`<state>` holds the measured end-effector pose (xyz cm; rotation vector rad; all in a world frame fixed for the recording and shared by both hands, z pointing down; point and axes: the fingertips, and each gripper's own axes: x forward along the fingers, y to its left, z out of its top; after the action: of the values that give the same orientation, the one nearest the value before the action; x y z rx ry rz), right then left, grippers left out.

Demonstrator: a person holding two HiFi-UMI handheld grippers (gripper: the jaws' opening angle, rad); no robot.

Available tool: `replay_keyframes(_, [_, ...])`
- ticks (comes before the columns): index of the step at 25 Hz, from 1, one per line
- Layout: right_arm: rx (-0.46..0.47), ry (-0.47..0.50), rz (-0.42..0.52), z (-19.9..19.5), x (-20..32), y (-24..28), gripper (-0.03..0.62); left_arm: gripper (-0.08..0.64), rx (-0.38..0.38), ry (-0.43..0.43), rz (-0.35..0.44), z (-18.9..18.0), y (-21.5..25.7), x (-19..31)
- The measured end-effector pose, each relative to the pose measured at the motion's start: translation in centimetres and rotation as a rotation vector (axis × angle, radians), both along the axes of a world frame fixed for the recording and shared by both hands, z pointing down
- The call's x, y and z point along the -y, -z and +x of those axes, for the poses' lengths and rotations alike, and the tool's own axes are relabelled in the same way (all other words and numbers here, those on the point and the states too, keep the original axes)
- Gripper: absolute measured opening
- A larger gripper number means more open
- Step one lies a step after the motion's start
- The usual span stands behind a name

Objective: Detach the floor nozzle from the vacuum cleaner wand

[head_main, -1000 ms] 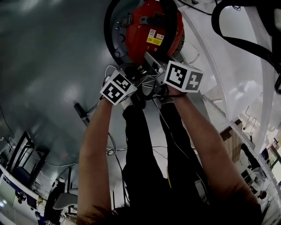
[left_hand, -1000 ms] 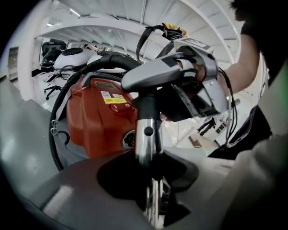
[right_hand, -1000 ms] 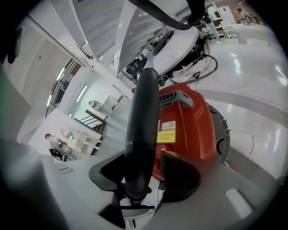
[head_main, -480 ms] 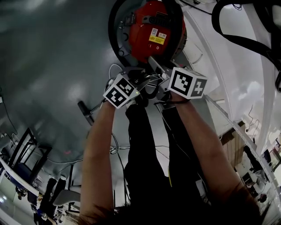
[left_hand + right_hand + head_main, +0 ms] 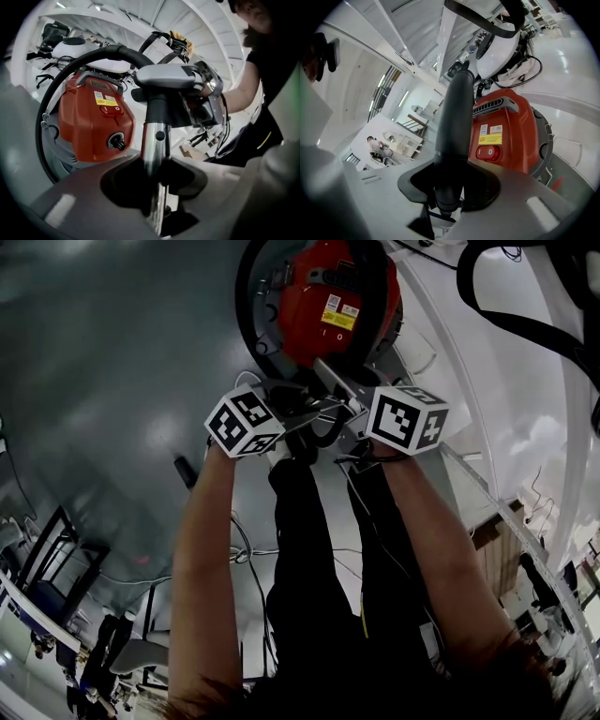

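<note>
1. Left gripper is clamped on the chrome wand, its jaws pressing the tube from both sides. In the left gripper view the wand rises just to the right of the red canister.
2. Right gripper has just been closing its jaws, and they pinch the dark handle that stands between them. In the right gripper view the handle runs up across the canister's left edge.
3. In the head view both grippers sit side by side on the person's side of the canister and close to it. Their marker cubes lie near each other, the left one below the canister's left edge and the right one below its right edge.
4. The wand joins the handle above the left gripper's hold, and both parts are off the floor on which the canister stands.
5. A black hose leaves the top of the handle, arches over the canister and drops round its left side in the left gripper view.
6. The canister's face shows a black dial, a red switch and a yellow label just above that switch.
7. A small dark bar lies on the floor down and to the left of the canister, partly behind the left forearm. It cannot be told whether this is the floor nozzle.
8. The person's legs, in black, stand on the near side of the canister, below the two grippers in the head view.
</note>
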<state>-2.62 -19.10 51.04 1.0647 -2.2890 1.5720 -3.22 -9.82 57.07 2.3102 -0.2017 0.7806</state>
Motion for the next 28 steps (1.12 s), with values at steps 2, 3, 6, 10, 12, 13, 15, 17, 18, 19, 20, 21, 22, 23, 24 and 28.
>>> replay_keyframes(2, [-0.021,0.004,-0.014,0.0,0.1,-0.2,0.127,0.158,0.014,0.053,0.013,0.1,-0.1,0.1])
replay_keyframes(3, [-0.038,-0.003,-0.024,0.1,0.1,-0.3,0.127,0.158,0.028,0.084,0.034,0.1,-0.2,0.2])
replay_keyframes(6, [-0.084,-0.051,-0.064,0.9,0.1,-1.0,0.126,0.156,0.092,0.155,0.124,0.3,-0.6,0.5])
replay_keyframes(10, [-0.058,-0.057,-0.07,1.0,0.0,-0.6,0.123,0.155,0.142,0.199,0.217,0.3,-0.6,0.4])
replay_keyframes(12, [-0.028,-0.017,-0.046,0.8,-0.3,-0.2,0.124,0.155,0.107,0.162,0.193,0.4,-0.4,0.0])
replay_keyframes(13, [-0.014,0.004,-0.037,0.8,-0.4,0.0,0.126,0.156,0.077,0.135,0.166,0.5,-0.2,-0.3])
replay_keyframes(15, [0.007,0.044,-0.023,0.6,-0.7,0.5,0.126,0.158,-0.006,0.088,0.093,0.5,0.3,-0.9])
replay_keyframes(17, [0.011,0.057,-0.018,0.4,-0.5,0.8,0.126,0.161,-0.054,0.073,0.04,0.3,0.8,-0.8])
replay_keyframes(18, [0.001,0.045,-0.024,0.4,-0.3,0.8,0.126,0.161,-0.052,0.084,0.036,0.3,0.8,-0.6])
replay_keyframes(19, [-0.015,0.022,-0.037,0.6,0.0,0.6,0.124,0.161,-0.036,0.106,0.048,0.3,0.7,-0.2])
replay_keyframes(20, [-0.034,-0.009,-0.054,0.8,0.3,0.4,0.124,0.163,-0.014,0.136,0.07,0.3,0.6,0.1])
replay_keyframes(21, [-0.055,-0.043,-0.071,1.1,0.6,0.2,0.123,0.163,0.013,0.167,0.099,0.4,0.5,0.4])
replay_keyframes(22, [-0.075,-0.075,-0.087,1.3,0.8,0.0,0.123,0.163,0.045,0.194,0.133,0.3,0.4,0.6])
replay_keyframes(23, [-0.092,-0.1,-0.099,1.4,1.0,-0.2,0.121,0.163,0.08,0.216,0.17,0.2,0.2,0.8])
replay_keyframes(24, [-0.102,-0.116,-0.106,1.5,1.1,-0.3,0.121,0.163,0.112,0.233,0.207,0.1,0.1,0.9])
replay_keyframes(28, [-0.047,-0.053,-0.073,1.0,0.9,0.3,0.121,0.163,0.079,0.229,0.232,-0.3,0.2,0.4])
